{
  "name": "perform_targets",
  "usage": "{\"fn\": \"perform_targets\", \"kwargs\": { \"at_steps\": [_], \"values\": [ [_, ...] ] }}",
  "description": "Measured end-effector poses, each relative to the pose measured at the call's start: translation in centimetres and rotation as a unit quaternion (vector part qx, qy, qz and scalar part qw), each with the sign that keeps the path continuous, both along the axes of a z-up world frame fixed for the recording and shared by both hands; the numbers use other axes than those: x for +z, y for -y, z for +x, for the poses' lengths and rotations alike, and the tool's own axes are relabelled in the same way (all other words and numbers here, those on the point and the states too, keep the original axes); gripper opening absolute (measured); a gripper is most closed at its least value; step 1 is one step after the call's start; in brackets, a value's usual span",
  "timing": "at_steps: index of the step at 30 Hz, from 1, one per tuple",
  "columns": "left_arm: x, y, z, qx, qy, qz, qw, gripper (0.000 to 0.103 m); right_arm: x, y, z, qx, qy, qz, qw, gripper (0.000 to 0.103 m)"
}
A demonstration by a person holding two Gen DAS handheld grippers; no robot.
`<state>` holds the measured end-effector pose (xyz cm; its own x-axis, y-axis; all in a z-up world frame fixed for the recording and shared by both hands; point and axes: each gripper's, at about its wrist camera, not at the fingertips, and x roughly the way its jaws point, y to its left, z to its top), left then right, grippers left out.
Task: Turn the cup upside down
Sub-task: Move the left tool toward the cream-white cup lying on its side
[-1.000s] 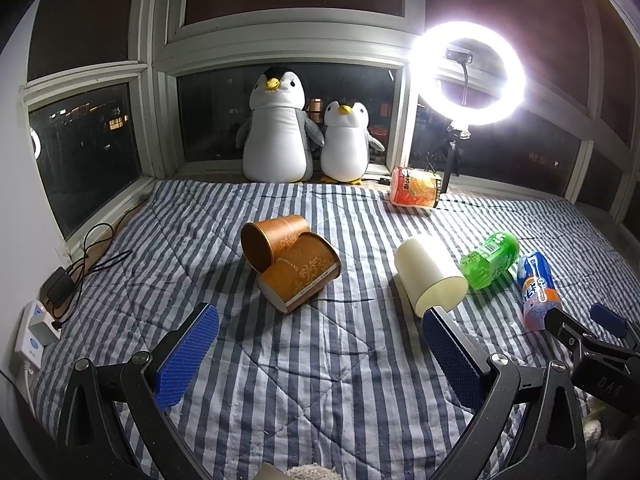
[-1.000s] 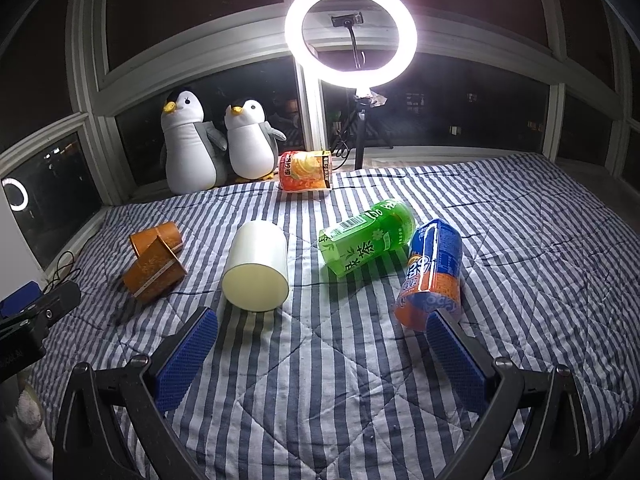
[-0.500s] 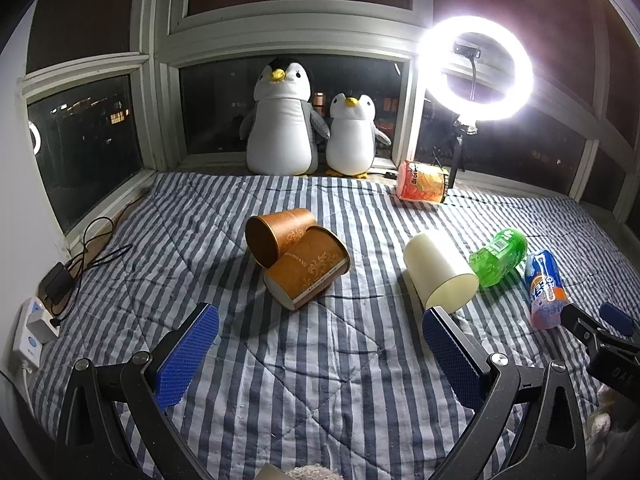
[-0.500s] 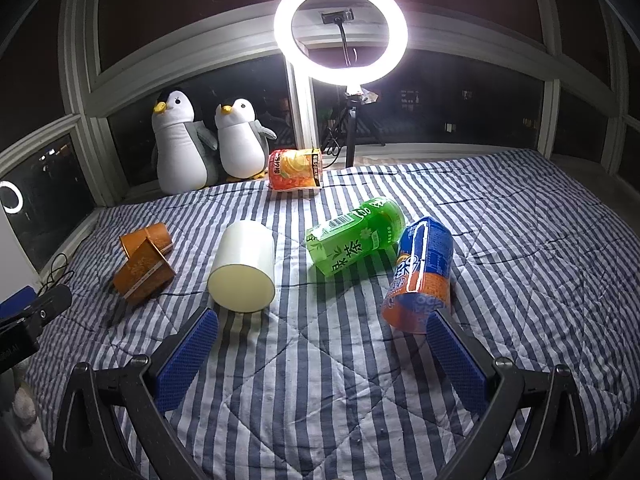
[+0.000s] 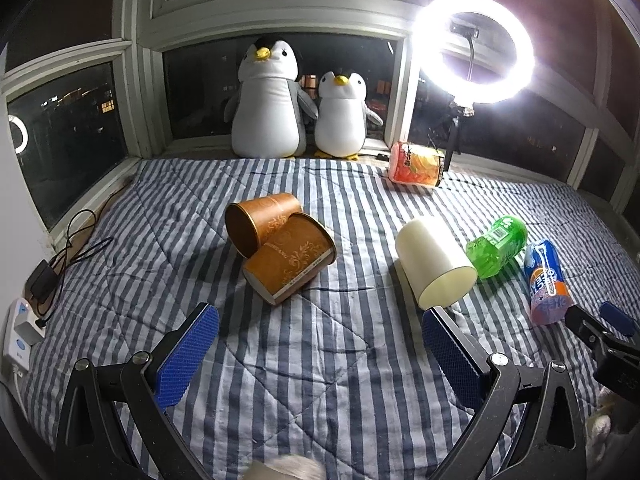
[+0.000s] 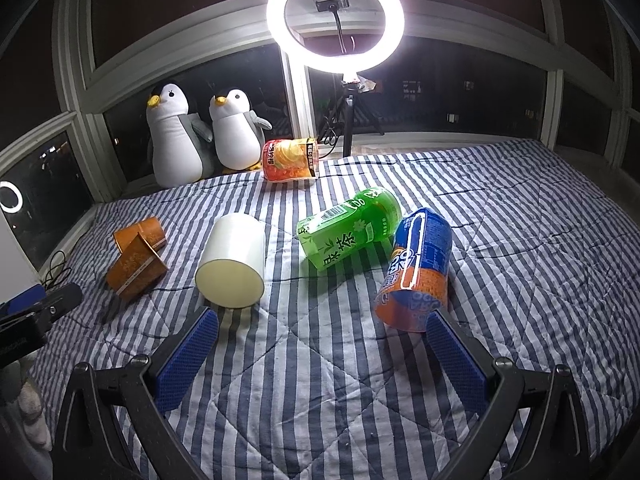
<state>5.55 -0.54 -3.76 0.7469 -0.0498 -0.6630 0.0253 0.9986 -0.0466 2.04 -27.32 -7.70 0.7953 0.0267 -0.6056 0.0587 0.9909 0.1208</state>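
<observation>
A cream cup [image 5: 434,266] lies on its side on the striped quilt, mouth toward me; it also shows in the right wrist view [image 6: 233,260]. Two brown paper cups [image 5: 280,248] lie on their sides touching each other, also seen at the left of the right wrist view [image 6: 136,258]. My left gripper [image 5: 320,360] is open and empty, hovering in front of the brown cups. My right gripper [image 6: 322,360] is open and empty, in front of the cream cup and the bottles.
A green tea bottle [image 6: 348,234], a blue-orange bottle [image 6: 418,268] and an orange snack pack [image 6: 290,160] lie on the quilt [image 6: 520,240]. Two plush penguins [image 5: 296,100] and a ring light [image 6: 335,16] stand at the window. Cables and a power strip [image 5: 20,332] lie at the left edge.
Both grippers have moved slightly forward toward the objects and stayed open. Nothing on the quilt has moved.
</observation>
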Motion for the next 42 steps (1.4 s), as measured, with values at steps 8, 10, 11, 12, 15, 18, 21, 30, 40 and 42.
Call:
{"fn": "perform_targets", "kwargs": {
  "at_steps": [8,10,11,12,15,18,21,30,40,42],
  "values": [
    [0.1,2.5,2.7,-0.039,-0.031,-0.001,0.9988,0.100,0.3,1.3,-0.3,-0.011,0.003,0.002,1.000,0.103],
    [0.1,3.3,3.6,-0.050,-0.044,-0.009,0.9977,0.100,0.3,1.7,-0.3,-0.015,0.002,0.004,1.000,0.103],
    [0.1,3.7,4.1,-0.053,-0.051,-0.013,0.9972,0.100,0.2,2.0,-0.4,-0.016,0.002,0.004,1.000,0.103],
    [0.0,4.2,4.5,-0.056,-0.057,-0.013,0.9967,0.100,0.2,2.2,-0.4,-0.018,0.001,0.005,1.000,0.103],
    [-0.2,5.7,5.9,-0.060,-0.066,-0.008,0.9960,0.100,0.0,3.0,-0.4,-0.024,0.000,0.007,1.000,0.103],
    [-0.4,6.8,7.0,-0.056,-0.069,-0.001,0.9960,0.100,0.0,3.5,-0.4,-0.028,-0.001,0.009,1.000,0.103],
    [-0.7,7.9,8.1,-0.062,-0.077,0.000,0.9952,0.099,0.0,4.0,-0.5,-0.031,-0.001,0.008,0.999,0.103],
    [-1.6,10.3,12.2,-0.062,-0.109,0.012,0.9920,0.093,-0.2,5.6,-0.9,-0.044,0.000,0.012,0.999,0.103],
    [-3.9,12.1,17.4,-0.056,-0.185,0.015,0.9810,0.092,-1.0,7.5,-1.8,-0.059,-0.002,0.025,0.998,0.103],
    [-4.3,12.4,18.2,-0.059,-0.196,0.015,0.9787,0.085,-1.2,7.9,-2.1,-0.061,-0.002,0.029,0.998,0.103]
  ]
}}
